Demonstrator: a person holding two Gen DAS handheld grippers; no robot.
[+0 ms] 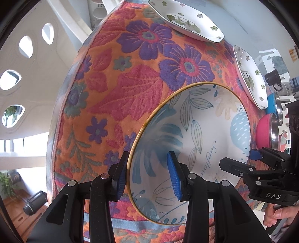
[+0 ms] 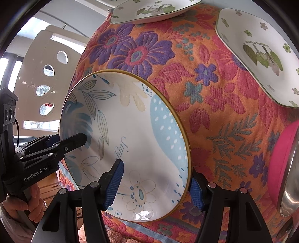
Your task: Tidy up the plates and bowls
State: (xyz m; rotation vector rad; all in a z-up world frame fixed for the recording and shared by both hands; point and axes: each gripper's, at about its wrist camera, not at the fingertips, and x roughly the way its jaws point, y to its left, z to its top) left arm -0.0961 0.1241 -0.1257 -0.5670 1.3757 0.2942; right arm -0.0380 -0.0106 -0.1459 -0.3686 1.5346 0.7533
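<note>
A round bowl with blue leaf and flower print and a gold rim [image 1: 201, 142] [image 2: 130, 142] sits on the floral tablecloth. My left gripper [image 1: 147, 175] straddles its left rim, one finger inside and one outside, with a gap showing at the pads. My right gripper [image 2: 157, 185] straddles the opposite rim the same way. Each gripper also shows in the other's view, the right [image 1: 241, 160] and the left [image 2: 69, 140]. Two square white plates with green flowers [image 1: 188, 20] [image 1: 250, 76] lie farther back; the right wrist view shows them too [image 2: 155, 9] [image 2: 261, 56].
The orange, red and purple floral tablecloth [image 1: 115, 93] covers the table. A pink bowl with a steel inside [image 1: 265, 132] [image 2: 284, 168] and a blue one [image 1: 271, 102] stand at the right. A dark mug [image 1: 273, 78] is beyond. A white chair with oval holes [image 2: 46, 87] stands at the left.
</note>
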